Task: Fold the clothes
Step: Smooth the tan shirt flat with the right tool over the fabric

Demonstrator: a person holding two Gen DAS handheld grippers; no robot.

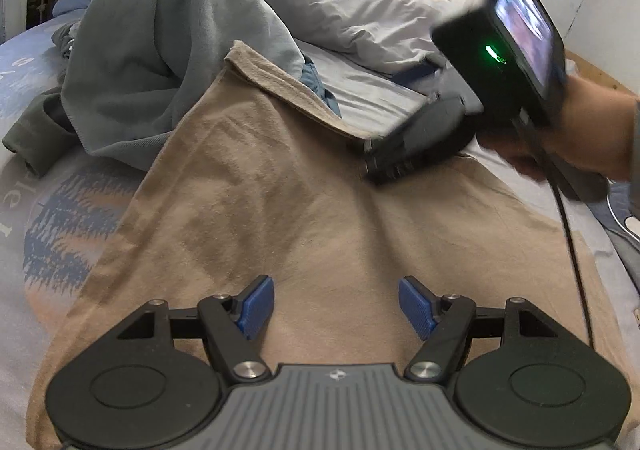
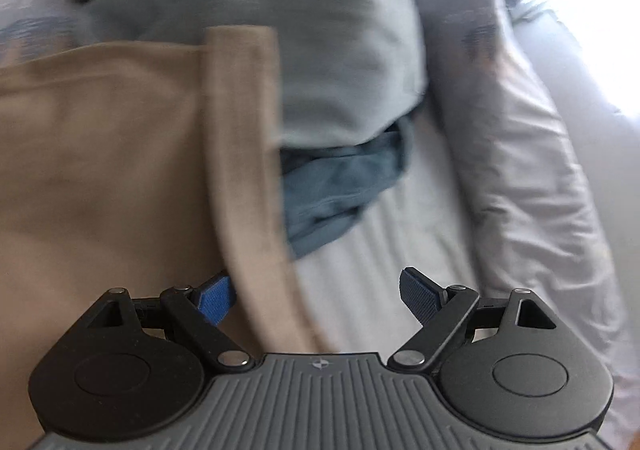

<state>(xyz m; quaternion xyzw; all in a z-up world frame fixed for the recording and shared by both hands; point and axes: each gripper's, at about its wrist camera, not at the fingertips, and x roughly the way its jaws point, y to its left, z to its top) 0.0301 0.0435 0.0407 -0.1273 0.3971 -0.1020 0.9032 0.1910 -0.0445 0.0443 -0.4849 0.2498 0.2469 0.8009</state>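
Observation:
A tan garment [image 1: 280, 209] lies spread flat on the bed, its far edge turned up into a folded hem [image 1: 280, 81]. My left gripper [image 1: 336, 306] hovers open over the garment's near part, nothing between its blue pads. My right gripper [image 1: 372, 161], held in a person's hand [image 1: 592, 137], sits at the right end of that hem. In the right wrist view, which is blurred, the right gripper [image 2: 316, 290] stands wide open. The hem [image 2: 244, 129] runs in between its jaws and covers part of the left pad [image 2: 216, 298]; the pads do not press on it.
A bundled grey-green sweatshirt [image 1: 160, 49] lies just beyond the tan garment, with a darker blue garment [image 2: 340, 185] tucked beneath it. A pale pillow [image 1: 360, 9] lies at the back right. The patterned bed sheet [image 1: 24, 189] shows on the left. A black cable [image 1: 572, 250] trails from the right gripper.

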